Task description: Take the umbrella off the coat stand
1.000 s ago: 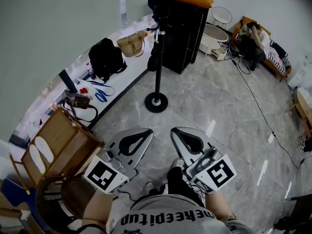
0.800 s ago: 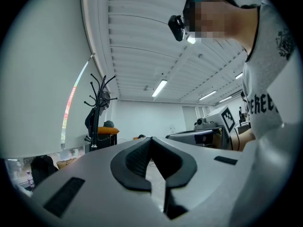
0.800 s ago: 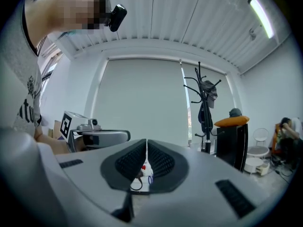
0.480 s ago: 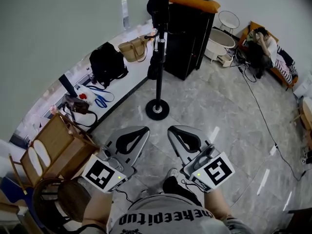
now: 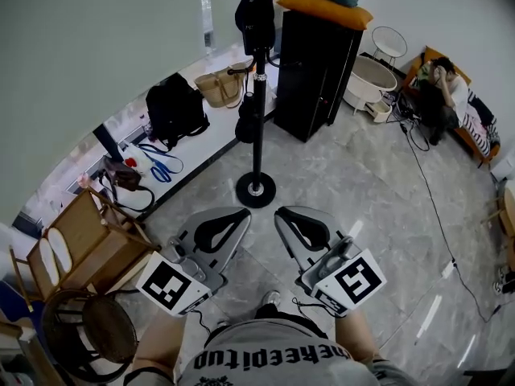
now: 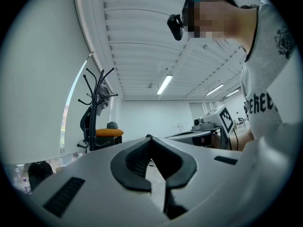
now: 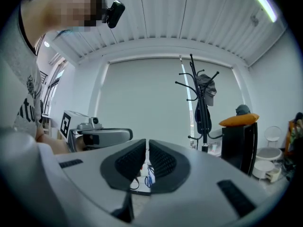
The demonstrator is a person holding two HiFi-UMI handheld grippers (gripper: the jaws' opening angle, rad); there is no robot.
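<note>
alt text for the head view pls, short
Looking steeply down, a person holds the left tongs and right tongs, both shut and empty, toward a black coat stand with dark items hanging on it. It stands on a grey tiled floor beside a black cabinet.

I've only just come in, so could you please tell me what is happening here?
A person holds a tool in each hand and faces a black coat stand. A dark umbrella hangs on the stand. The left tool and the right tool are both shut and empty, side by side, well short of the stand. The umbrella has not yet been touched.
</note>
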